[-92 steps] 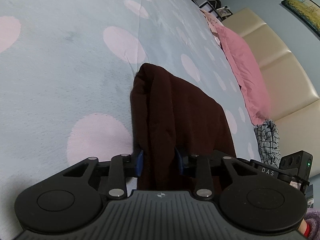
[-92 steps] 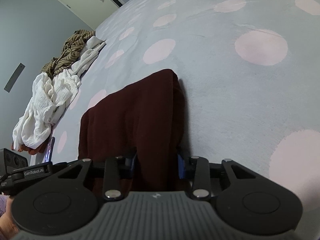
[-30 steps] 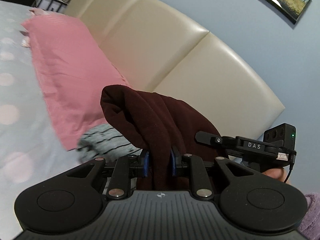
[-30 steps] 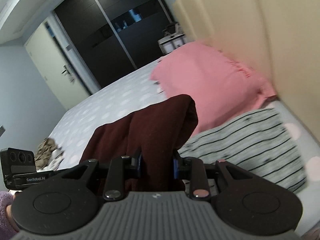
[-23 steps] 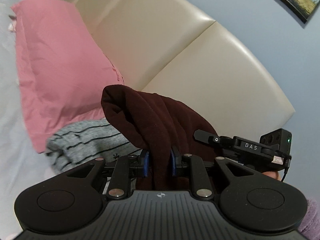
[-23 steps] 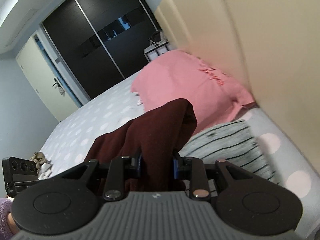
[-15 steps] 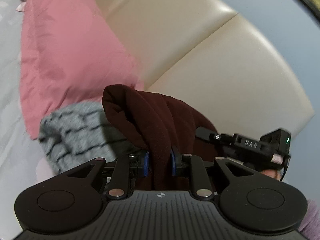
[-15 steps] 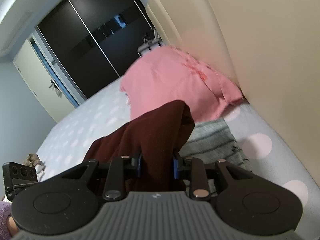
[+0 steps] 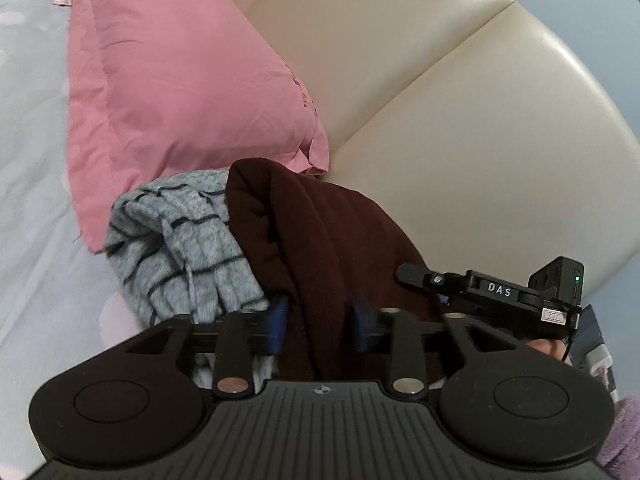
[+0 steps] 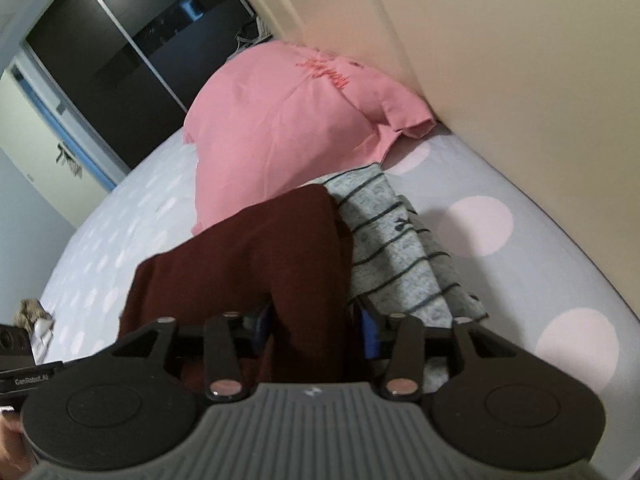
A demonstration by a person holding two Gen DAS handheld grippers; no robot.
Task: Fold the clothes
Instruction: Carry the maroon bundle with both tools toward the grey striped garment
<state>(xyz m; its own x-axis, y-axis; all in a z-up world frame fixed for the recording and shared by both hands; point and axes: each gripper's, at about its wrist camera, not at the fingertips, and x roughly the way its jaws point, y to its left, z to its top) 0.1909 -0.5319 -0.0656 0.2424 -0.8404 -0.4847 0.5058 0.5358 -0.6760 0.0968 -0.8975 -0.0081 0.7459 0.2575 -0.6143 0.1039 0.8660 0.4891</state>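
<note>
Bed sheet [image 10: 560, 216]: pale blue with pink dots, beneath and ahead of both claws.
Headboard [image 9: 460, 128]: cream, padded, beyond the claws.
Pillow [image 9: 180, 92]: pink, ahead, against headboard.
Striped grey garment [image 10: 400, 264]: folded, ahead, under the maroon piece.
Maroon garment [image 9: 328, 248]: folded, lying on the striped one, running between both claws' pads.
Left gripper [image 9: 320, 322]: jaws opening, pads clear of cloth.
Right gripper [image 10: 316, 326]: jaws opening, cloth between, gaps showing.

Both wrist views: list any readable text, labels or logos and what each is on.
"DAS": white letters on the right gripper body, seen in the left wrist view.
"GenRobot.AI": on the left gripper body, at the right wrist view's edge.
Red embroidered script on the pink pillow: too blurred to read.
Small white sticker beside "DAS": too small to read.
</note>
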